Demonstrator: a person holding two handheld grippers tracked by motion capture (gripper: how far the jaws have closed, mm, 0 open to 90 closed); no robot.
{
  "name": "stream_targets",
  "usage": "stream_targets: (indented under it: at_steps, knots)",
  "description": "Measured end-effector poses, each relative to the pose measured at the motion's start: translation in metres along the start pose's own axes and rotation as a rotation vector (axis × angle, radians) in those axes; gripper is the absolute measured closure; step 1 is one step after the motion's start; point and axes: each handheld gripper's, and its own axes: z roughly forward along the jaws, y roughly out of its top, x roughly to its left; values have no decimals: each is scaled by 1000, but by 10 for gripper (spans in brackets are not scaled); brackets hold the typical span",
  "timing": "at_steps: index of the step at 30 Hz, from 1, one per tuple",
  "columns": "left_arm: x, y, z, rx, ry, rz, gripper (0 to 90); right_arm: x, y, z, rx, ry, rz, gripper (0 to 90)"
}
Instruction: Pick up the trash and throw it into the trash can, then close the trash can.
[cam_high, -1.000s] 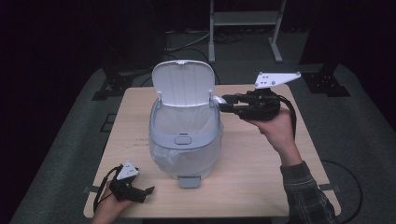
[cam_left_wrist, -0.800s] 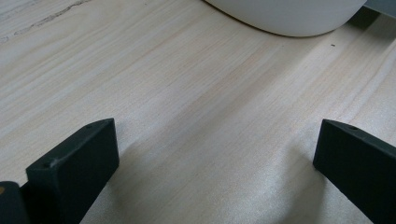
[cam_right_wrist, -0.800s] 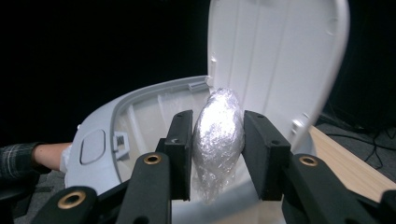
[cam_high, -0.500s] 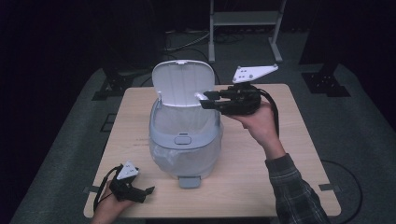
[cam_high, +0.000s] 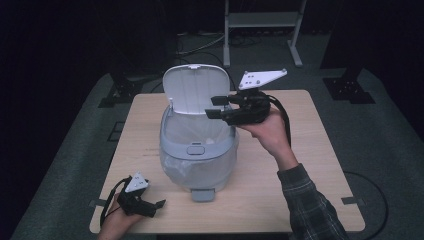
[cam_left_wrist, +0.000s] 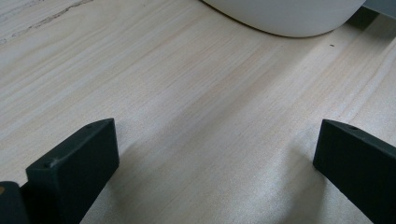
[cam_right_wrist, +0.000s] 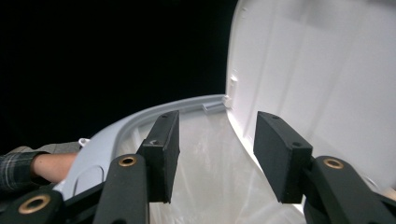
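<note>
Two grippers work at a wooden table (cam_high: 310, 150). At the near left corner, the left gripper (cam_high: 159, 204) rests low, jaws spread wide over bare wood; its own view adds the bin's rounded base, cut off at the top. A pale grey bin (cam_high: 198, 150) stands mid-table, lid (cam_high: 192, 90) raised. The right gripper (cam_high: 214, 107) hovers over the bin's rim with jaws parted, empty; its view shows a clear liner (cam_right_wrist: 219, 158) inside.
</note>
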Motion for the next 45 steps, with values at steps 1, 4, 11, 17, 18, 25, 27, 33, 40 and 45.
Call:
stream_targets:
  at_steps: [1, 4, 11, 17, 18, 25, 27, 33, 40, 45]
  knots:
    - [0, 0, 0, 0, 0, 0, 0, -2, -2, -3, 1, -6, 3, 499]
    - [0, 0, 0, 0, 0, 0, 0, -8, -7, -10, 7, -31, 13, 520]
    - [0, 0, 0, 1, 0, 1, 0, -21, -16, -27, 3, -99, 27, 666]
    - [0, 0, 0, 0, 0, 1, 0, -35, -17, -36, 2, -189, 47, 814]
    - [0, 0, 0, 0, 0, 1, 0, -38, -16, -37, -3, -210, 44, 853]
    - [0, 0, 0, 0, -1, 1, 0, -56, -7, -43, -37, -246, 66, 900]
    - [0, 0, 0, 0, -1, 1, 0, -60, -3, -41, -43, -249, 60, 900]
    - [0, 1, 1, 0, -1, 2, 0, -67, 7, -34, -41, -253, 48, 900]
    - [0, 1, 1, 0, -2, 2, 0, -71, 18, -22, -34, -263, 33, 900]
    - [0, 1, 1, 1, -2, 3, 0, -72, 24, -15, -27, -257, 29, 900]
